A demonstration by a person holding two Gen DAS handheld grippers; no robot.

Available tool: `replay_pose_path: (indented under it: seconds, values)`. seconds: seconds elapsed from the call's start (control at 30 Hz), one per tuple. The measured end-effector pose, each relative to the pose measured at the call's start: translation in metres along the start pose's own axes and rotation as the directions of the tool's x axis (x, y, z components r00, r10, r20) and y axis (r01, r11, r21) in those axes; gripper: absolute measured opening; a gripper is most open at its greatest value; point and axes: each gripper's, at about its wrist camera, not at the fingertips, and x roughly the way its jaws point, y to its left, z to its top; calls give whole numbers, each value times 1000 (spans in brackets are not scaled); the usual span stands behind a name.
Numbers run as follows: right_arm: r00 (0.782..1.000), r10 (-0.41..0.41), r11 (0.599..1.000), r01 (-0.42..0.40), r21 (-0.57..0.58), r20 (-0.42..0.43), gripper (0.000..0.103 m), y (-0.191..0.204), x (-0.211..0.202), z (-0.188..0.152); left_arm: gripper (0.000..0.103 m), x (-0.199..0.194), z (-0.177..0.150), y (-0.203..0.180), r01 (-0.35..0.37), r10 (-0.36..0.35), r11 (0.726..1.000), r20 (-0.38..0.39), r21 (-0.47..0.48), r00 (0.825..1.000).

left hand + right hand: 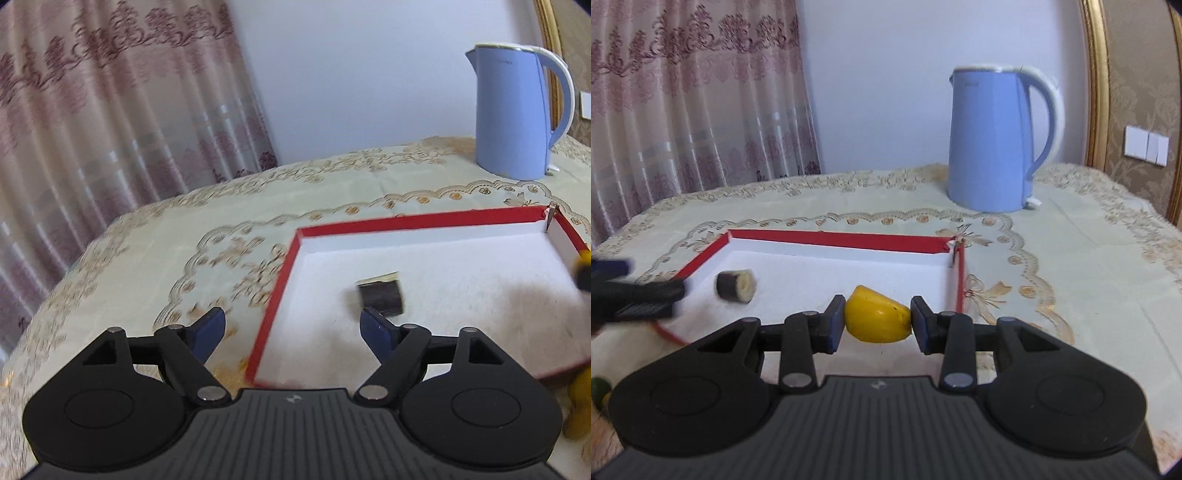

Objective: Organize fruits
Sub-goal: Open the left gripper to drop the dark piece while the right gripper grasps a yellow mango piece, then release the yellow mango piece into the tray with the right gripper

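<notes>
Yellow fruit piece: a smooth yellow wedge-shaped piece of fruit [877, 319], rounded on one side and cut flat on the other, sits between the blue pads of the right tool [877, 323], over the near right part of the box.
Right tool: narrow, its pads pressed on both sides of the yellow piece.
Dark fruit piece: a short cylindrical chunk with dark skin and a pale cut end [735, 286] is blurred; it is inside the box near the left wall, and whether it rests on the floor of the box cannot be told.
Left tool: the left tool [293, 328] stands wide with nothing between its blue pads; the dark chunk [380, 295] is just beyond its right pad.
Box: a shallow rectangular cardboard box with red rim and white inside [834, 239] lies flat on the bench.
Bench: covered by a cream cloth with gold floral embroidery [1071, 236].
Kettle: a light blue electric kettle with a white handle [991, 136] stands upright behind the box, well apart from it.
Backdrop: a pink patterned curtain [694, 92] hangs at the left, a plain pale wall behind.
</notes>
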Motion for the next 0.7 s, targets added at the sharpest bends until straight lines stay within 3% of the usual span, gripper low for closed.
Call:
replay_pose_path:
  seconds: [0.2,0.33,0.37,0.43,0.57,0.63,0.7]
  values:
    - [994,-57,998,57,0,-90,36,1,58,9,80,-14,-18,26,8,-10,998,-24,-64,1000]
    - [988,-98,995,98,-2,-119,55,3,73,5,80,-17,-26,35,4,-7,997,-35,-81,999]
    - [990,-97,995,97,-7,-106,58,5,69,4,80,-17,-28,37,2,-5,997,-36,-82,999]
    - [993,-97,995,97,-14,-64,75,10,55,2,80,-16,-31,39,-1,-3,996,-43,-90,999]
    - [993,-114,993,115,-28,16,87,15,17,-6,80,-17,-41,42,0,-4,994,-33,-111,999]
    - [992,-113,993,114,-8,58,99,14,-6,-14,80,-23,-51,45,-15,15,992,-4,-123,1000]
    - [989,-115,993,113,27,93,102,10,-29,-25,81,-27,-62,50,-10,12,987,8,-159,1000]
